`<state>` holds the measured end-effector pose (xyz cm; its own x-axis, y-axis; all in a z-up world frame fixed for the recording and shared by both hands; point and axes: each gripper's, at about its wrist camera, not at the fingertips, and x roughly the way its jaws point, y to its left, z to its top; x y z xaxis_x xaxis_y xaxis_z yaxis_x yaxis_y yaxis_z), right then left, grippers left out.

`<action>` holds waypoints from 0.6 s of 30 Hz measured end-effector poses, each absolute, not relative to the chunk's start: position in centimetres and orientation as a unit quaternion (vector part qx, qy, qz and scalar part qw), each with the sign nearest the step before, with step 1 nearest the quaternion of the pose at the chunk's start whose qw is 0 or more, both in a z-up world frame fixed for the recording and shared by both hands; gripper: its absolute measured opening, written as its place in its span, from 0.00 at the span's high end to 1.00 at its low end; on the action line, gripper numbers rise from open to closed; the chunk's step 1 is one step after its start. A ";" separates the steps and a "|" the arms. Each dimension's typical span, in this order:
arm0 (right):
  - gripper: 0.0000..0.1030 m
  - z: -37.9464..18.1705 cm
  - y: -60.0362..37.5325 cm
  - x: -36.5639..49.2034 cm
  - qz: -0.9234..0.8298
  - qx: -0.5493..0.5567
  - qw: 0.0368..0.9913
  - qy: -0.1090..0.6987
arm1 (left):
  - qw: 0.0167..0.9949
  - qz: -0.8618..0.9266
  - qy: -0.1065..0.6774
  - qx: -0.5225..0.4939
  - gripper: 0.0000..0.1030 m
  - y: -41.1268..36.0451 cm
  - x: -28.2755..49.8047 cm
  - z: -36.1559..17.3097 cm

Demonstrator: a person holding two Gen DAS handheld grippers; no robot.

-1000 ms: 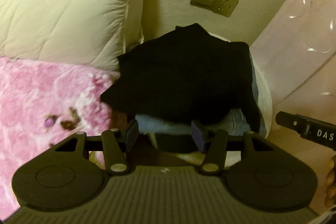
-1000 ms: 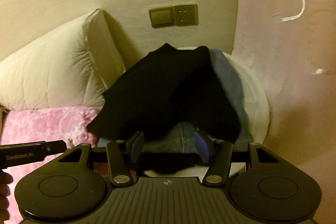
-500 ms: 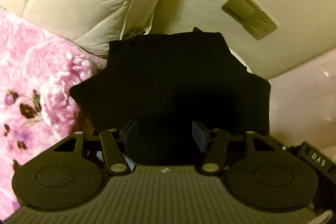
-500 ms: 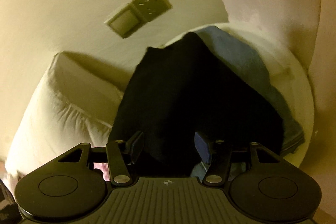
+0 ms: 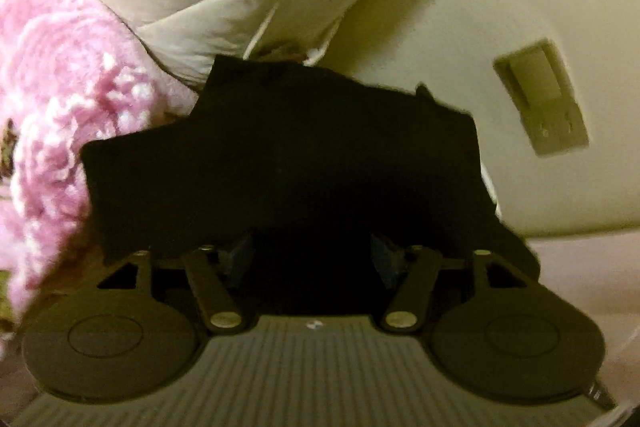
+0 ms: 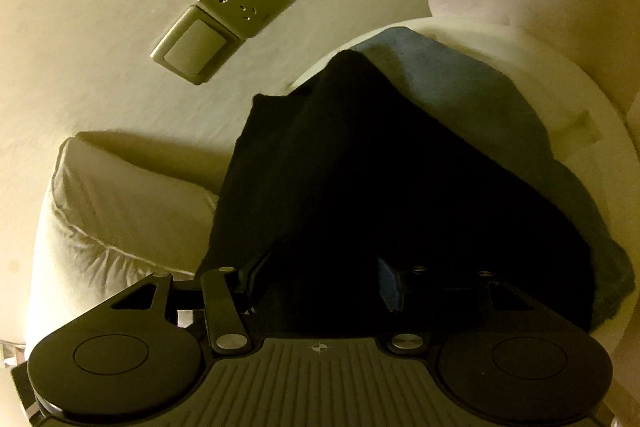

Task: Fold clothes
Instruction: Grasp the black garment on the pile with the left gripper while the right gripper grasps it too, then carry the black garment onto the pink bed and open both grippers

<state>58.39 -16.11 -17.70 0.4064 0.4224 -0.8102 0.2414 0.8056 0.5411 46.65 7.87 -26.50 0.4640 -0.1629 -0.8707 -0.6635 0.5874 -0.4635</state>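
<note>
Both grippers, left (image 5: 312, 259) and right (image 6: 324, 287), wide, empty, nosing down over black garment (image 6: 380, 187) atop blue one (image 6: 472, 95); guessing top piece gets grabbed first.

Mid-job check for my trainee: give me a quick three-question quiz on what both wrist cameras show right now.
1. True or false: the black garment lies on top of a blue garment.
2. Multiple choice: what lies to the left of the black garment in the left wrist view? A) a wooden chair B) a pink blanket C) a laundry basket
3. Fill in: the jaws of the right gripper stand ____.

Key: 1 true; 2 B; 3 open. The left gripper also stands open, with black cloth dark between its fingers; whether either touches the cloth cannot be told.
</note>
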 end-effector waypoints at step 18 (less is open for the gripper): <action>0.94 -6.6 -12.0 55.8 0.249 0.229 0.842 0.420 | 0.804 0.090 0.402 -0.428 0.99 11.0 41.6 -19.9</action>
<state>55.81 -12.02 -6.64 0.5235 0.6117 -0.5931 -0.2268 0.7710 0.5950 41.60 10.98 -19.89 0.6605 -0.1990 -0.7240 -0.4900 0.6164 -0.6164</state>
